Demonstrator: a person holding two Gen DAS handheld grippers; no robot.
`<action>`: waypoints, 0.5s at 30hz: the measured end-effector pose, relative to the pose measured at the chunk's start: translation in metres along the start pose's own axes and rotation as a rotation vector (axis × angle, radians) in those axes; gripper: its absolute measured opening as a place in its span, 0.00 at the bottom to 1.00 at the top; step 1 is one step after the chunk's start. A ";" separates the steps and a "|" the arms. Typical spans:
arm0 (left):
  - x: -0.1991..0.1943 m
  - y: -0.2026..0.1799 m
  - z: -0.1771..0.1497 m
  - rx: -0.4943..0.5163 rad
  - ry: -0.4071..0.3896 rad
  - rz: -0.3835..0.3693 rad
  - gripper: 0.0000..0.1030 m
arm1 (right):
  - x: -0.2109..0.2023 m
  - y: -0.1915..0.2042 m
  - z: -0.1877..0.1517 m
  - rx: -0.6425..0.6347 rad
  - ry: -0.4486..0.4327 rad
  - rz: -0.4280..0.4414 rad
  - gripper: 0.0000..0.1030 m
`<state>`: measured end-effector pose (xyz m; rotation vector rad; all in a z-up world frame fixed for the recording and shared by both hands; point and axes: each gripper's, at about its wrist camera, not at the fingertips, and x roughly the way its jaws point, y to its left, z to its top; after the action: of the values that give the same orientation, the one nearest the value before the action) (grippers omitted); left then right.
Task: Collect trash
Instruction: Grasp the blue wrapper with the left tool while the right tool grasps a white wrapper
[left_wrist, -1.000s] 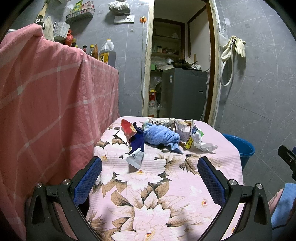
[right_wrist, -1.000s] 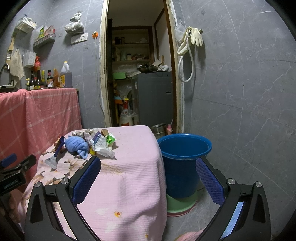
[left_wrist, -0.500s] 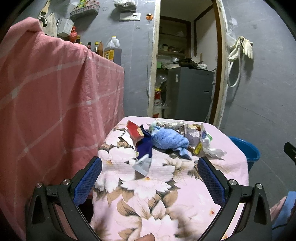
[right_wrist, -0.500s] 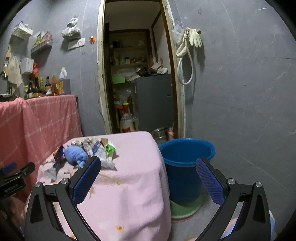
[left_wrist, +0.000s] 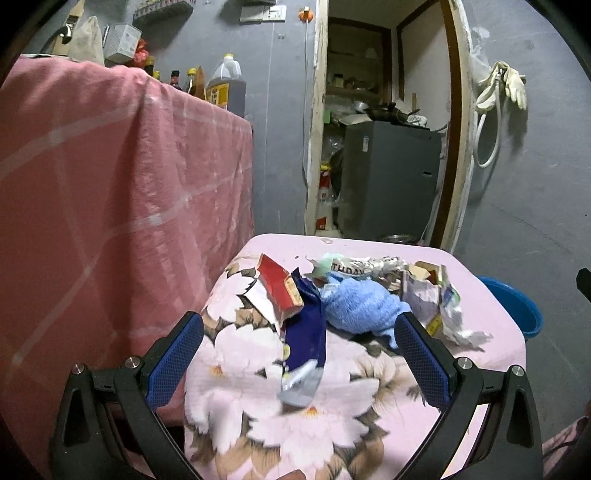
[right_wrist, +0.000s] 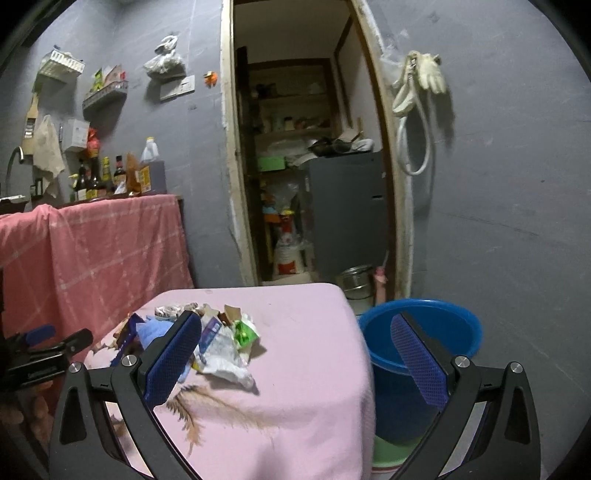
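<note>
Fingers on both grippers stand wide apart and hold nothing: the left gripper (left_wrist: 299, 354) hovers over the near half of the desk (left_wrist: 332, 435), the right gripper (right_wrist: 295, 354) over the desk's right edge.

As I judge it, the task is barely begun. The trash pile (left_wrist: 354, 295) lies together toward the far side of the desk: a red carton (left_wrist: 277, 286) at 10 o'clock of the heap, a dark blue wrapper (left_wrist: 308, 332) trailing toward 6 o'clock, crumpled paper and packets (left_wrist: 439, 306) at 3 o'clock, with a light blue cloth (left_wrist: 360, 306) in the middle. The blue bucket (right_wrist: 421, 328), on the floor just beside the desk's right edge, looks empty.

Open room lies above the bare pink cloth between heap and bucket. At 9 o'clock a pink-draped counter (left_wrist: 110, 203) stands close, leaving little space that way.
</note>
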<state>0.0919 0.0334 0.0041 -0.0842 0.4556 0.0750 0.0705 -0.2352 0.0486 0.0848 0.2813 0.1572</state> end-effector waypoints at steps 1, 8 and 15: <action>0.004 0.001 0.002 -0.005 0.005 -0.003 0.98 | 0.006 0.000 0.001 -0.003 0.004 0.006 1.00; 0.031 0.008 0.021 -0.040 0.032 -0.007 0.94 | 0.059 0.003 0.014 -0.017 0.064 0.063 1.00; 0.060 0.013 0.030 -0.074 0.094 -0.032 0.73 | 0.097 0.019 0.014 -0.031 0.142 0.146 1.00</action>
<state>0.1575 0.0526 0.0033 -0.1684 0.5456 0.0562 0.1637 -0.2015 0.0375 0.0639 0.4142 0.3136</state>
